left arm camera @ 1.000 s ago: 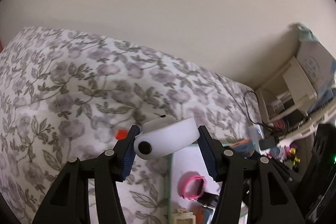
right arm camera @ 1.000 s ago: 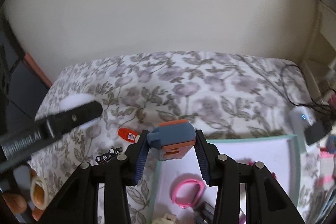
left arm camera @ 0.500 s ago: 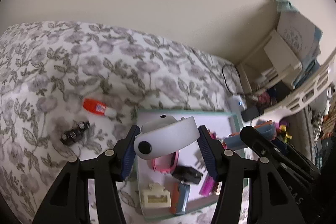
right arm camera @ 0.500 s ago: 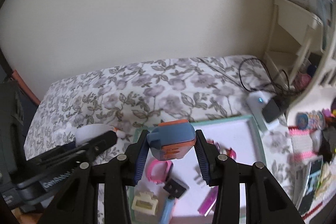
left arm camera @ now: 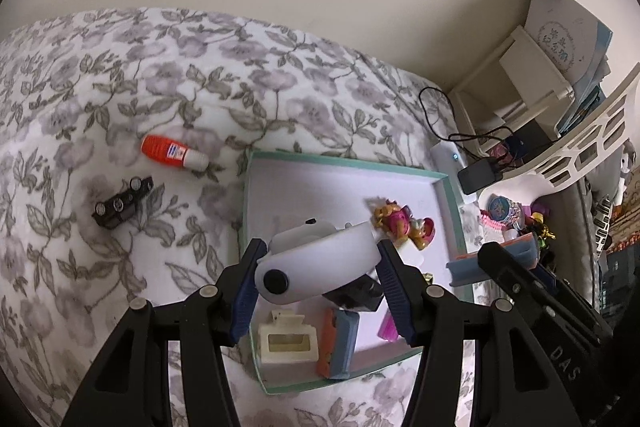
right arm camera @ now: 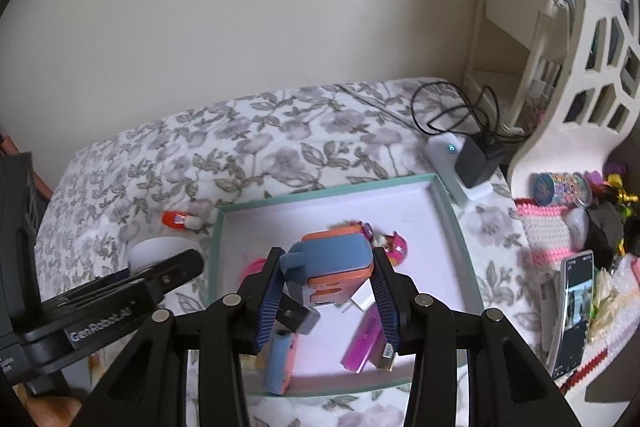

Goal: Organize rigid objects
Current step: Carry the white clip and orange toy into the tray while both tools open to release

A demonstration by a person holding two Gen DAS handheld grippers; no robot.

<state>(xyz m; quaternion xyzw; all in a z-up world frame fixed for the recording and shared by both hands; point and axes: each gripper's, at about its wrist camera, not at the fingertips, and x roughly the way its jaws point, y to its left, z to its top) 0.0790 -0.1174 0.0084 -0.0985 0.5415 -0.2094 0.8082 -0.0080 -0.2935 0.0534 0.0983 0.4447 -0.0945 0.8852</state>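
1. Lower centre of the left wrist view: the left gripper (left arm camera: 318, 279) is clamped on a white rounded device (left arm camera: 320, 273), blue pads pressed to both its ends. A second ago this view had mostly bedspread and wall behind the device; now the tray fills the space behind it, so the load has been carried over the tray.
2. Lower centre of the right wrist view: the right gripper (right arm camera: 326, 297) is closed on a blue and orange block (right arm camera: 334, 267). It too has travelled, from the tray's near left corner to above its middle.
3. Just behind both loads lies the teal-rimmed tray (left arm camera: 348, 163), already holding a cream clip (left arm camera: 286, 341), a blue and orange case (left arm camera: 338, 343), a black part (left arm camera: 356, 297), a magenta stick (right arm camera: 364, 341) and a small doll figure (left arm camera: 404, 225).
4. I judge both pieces are ready to set down; the bare patch in the tray's upper half looks the safest spot, away from the crowded near end.
5. Farther off, at left on the floral bedspread (left arm camera: 120, 75), an orange glue bottle (left arm camera: 174, 151) and a black toy car (left arm camera: 122, 202) lie outside the tray, probably next to collect.
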